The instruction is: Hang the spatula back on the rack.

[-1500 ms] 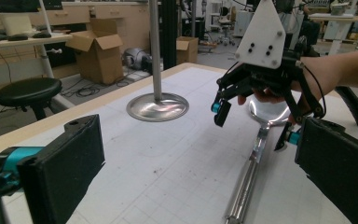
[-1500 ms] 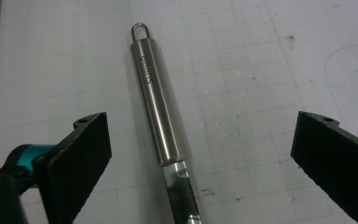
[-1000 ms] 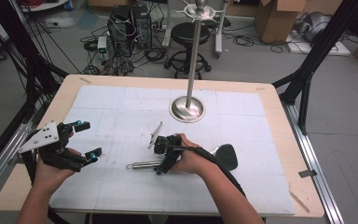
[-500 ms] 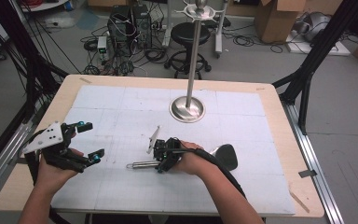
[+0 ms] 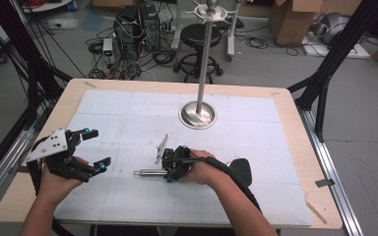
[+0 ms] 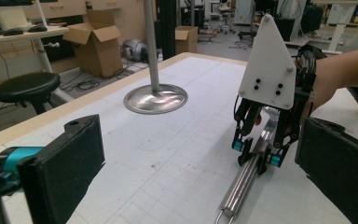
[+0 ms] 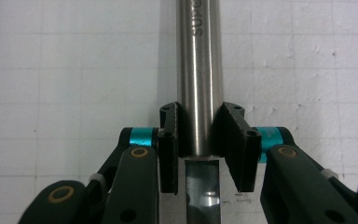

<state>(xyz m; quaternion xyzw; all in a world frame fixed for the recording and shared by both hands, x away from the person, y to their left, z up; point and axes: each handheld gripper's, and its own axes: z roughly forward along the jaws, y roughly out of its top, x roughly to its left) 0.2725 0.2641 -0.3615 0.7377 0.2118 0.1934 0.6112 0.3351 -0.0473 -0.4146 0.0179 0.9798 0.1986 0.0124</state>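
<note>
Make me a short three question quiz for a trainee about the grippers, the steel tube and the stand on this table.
1. True or false: the right gripper has its jaws around the steel tube.
2. Is the left gripper open or shut?
3. What rests on the white mat: A the tube lying flat, B the tube standing upright, C the tube lifted clear?

Key: 1 true. 2 open, holding nothing. 3 A; the stand is upright farther back.

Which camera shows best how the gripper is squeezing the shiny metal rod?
The right gripper view: the metal rod runs up the middle, with the right gripper shut on it, both pads pressing its sides. The left gripper view shows the rod lying on the table from the side. The high view shows it small, partly under the hand.
</note>
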